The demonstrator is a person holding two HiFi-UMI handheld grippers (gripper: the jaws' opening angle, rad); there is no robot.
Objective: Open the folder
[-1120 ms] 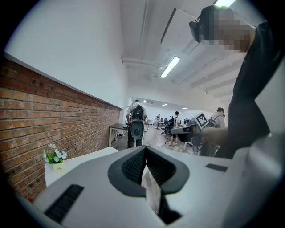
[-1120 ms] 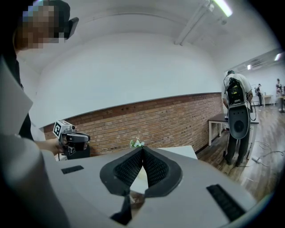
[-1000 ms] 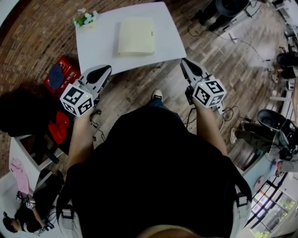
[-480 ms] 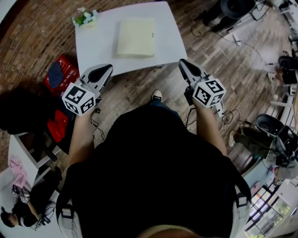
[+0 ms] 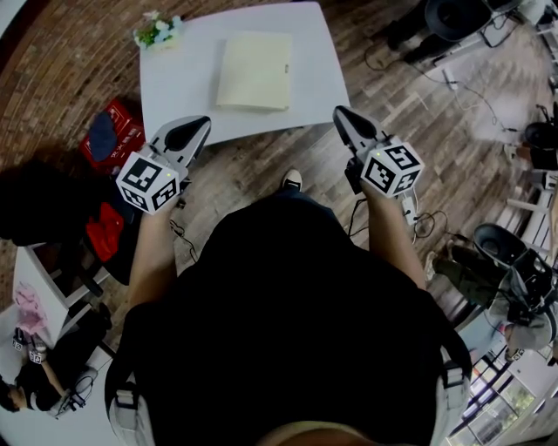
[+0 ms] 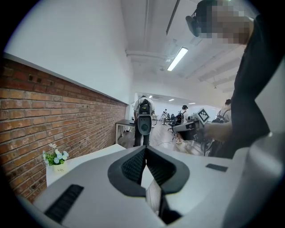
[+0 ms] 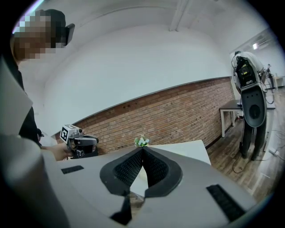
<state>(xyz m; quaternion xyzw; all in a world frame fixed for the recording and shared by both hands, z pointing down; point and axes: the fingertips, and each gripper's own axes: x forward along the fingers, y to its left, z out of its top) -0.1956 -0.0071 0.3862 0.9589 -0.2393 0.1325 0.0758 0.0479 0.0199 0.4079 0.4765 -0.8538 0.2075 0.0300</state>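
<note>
A pale yellow folder (image 5: pixel 255 70) lies closed and flat on the white table (image 5: pixel 174 78), toward its middle. My left gripper (image 5: pixel 199 123) hovers just short of the table's near left edge, jaws shut with nothing between them. My right gripper (image 5: pixel 339 114) hangs off the table's near right corner, jaws also shut and empty. In the left gripper view the shut tips (image 6: pixel 144 148) point across the table toward the room. In the right gripper view the shut tips (image 7: pixel 142 150) point over the table toward the brick wall. The folder is hidden behind the jaws in both gripper views.
A small pot of white and blue flowers (image 5: pixel 159 31) stands at the table's far left corner, also flowers (image 6: pixel 55 157) and flowers (image 7: pixel 142 141). Red bags (image 5: pixel 112 135) lie on the wooden floor left of the table. Cables and equipment (image 5: pixel 436 22) clutter the floor at right.
Both grippers have drifted a little closer to the table's near edge. The jaws stayed shut and the folder has not moved.
</note>
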